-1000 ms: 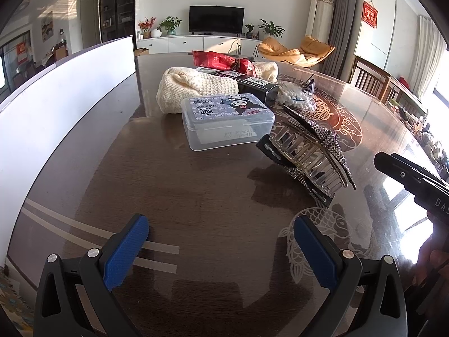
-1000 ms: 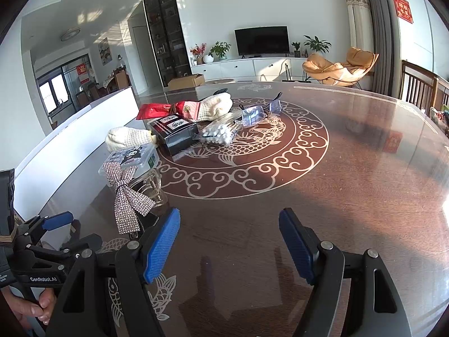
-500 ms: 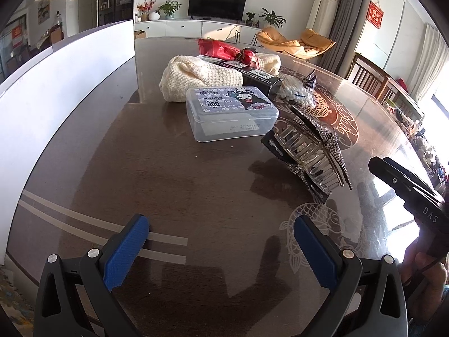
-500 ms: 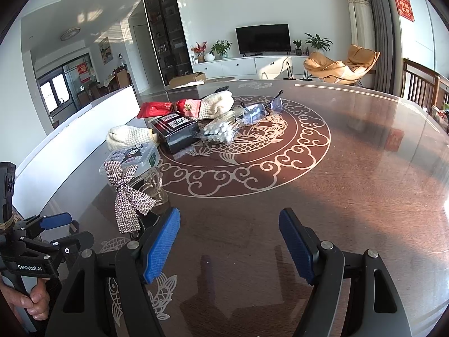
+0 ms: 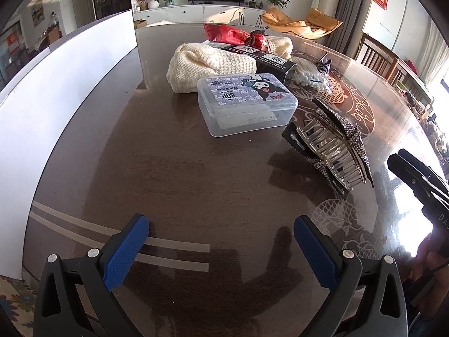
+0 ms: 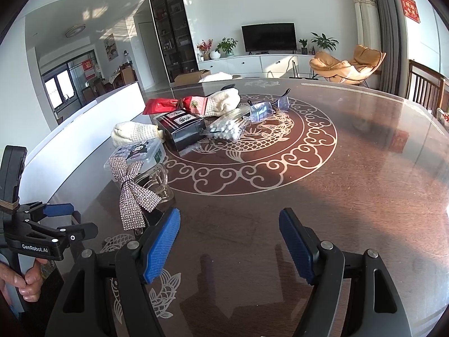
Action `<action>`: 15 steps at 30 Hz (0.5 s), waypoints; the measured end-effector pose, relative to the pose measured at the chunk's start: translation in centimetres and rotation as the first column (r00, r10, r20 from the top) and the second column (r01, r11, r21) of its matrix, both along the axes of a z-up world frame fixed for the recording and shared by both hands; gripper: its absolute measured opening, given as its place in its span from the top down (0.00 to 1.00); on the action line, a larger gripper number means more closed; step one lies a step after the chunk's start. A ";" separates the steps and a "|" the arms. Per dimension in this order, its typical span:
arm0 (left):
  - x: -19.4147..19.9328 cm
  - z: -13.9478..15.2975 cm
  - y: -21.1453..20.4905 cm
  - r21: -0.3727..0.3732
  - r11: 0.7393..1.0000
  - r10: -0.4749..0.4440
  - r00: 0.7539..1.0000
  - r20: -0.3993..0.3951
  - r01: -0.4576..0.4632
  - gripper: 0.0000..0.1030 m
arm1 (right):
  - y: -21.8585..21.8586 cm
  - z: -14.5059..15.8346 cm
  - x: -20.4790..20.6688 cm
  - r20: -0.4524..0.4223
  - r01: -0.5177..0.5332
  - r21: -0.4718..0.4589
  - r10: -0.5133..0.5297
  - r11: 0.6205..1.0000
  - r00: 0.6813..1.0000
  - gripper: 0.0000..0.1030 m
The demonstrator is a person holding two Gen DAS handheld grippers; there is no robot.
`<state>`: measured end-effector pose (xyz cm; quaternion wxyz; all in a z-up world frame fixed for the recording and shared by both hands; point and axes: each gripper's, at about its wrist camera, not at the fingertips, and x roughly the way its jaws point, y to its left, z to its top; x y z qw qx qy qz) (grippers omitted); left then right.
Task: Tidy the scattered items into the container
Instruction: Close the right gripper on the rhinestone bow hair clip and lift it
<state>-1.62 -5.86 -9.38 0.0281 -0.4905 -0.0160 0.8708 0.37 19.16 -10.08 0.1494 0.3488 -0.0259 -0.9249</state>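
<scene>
Glossy dark wood: table top [image 5: 174, 185] is reflecting hard window glare at the right edge of the left wrist view, pale fish and cloud inlay showing through.
Left gripper [image 5: 221, 248]: jaws standing wide, holding nothing, hovering over bare table at bottom centre.
Right gripper [image 6: 228, 243]: jaws also spread wide, nothing between the blue pads, low in its own frame.
Container: clear plastic box [image 5: 247, 102] with cartoon lid sitting shut, centre of the left wrist view; lid likely needs opening first.
Scattered items: rhinestone hair claw [image 5: 334, 147] lying just right of the box; cream knit cloth [image 5: 207, 66], black carton [image 5: 266, 59], red packet [image 5: 233, 33], bag of cotton swabs [image 6: 227, 126] and safety glasses [image 6: 266, 109] clustering behind it.
Risk 1: claw is looking springy and uneven, so a pinch on the bow could be letting it twist or pop out.
Risk 2: light box on slick glassy wood may be sliding when pushed, unless one gripper is bracing it.
Risk 3: glare could be hiding the clear glasses and box edges.
Room: living room, TV [image 6: 268, 38] and plants on the far wall, tan lounge chair [image 6: 348, 64] upper right, white panel [image 5: 56, 90] running along the left.
</scene>
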 end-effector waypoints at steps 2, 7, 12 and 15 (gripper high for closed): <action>0.1 0.0 0.0 -0.018 1.000 -0.002 1.000 0.007 0.002 0.00 | -0.1 0.0 -0.1 0.002 -0.008 0.000 0.008 1.000 1.000 0.27; 0.4 -0.1 -0.6 -0.036 0.999 0.016 1.000 0.012 -0.015 0.00 | -0.3 -0.1 -0.1 0.004 -0.025 0.001 0.025 1.000 1.000 0.27; 0.3 -0.1 -1.1 -0.038 0.999 0.026 0.999 0.033 -0.025 0.00 | -0.7 0.3 0.6 -0.035 -0.091 -0.006 0.091 0.996 0.995 0.27; 0.5 0.1 -1.8 -0.009 0.999 0.037 0.998 0.044 -0.036 0.00 | -2.6 0.1 0.8 0.002 -0.209 0.039 0.209 0.977 0.978 0.27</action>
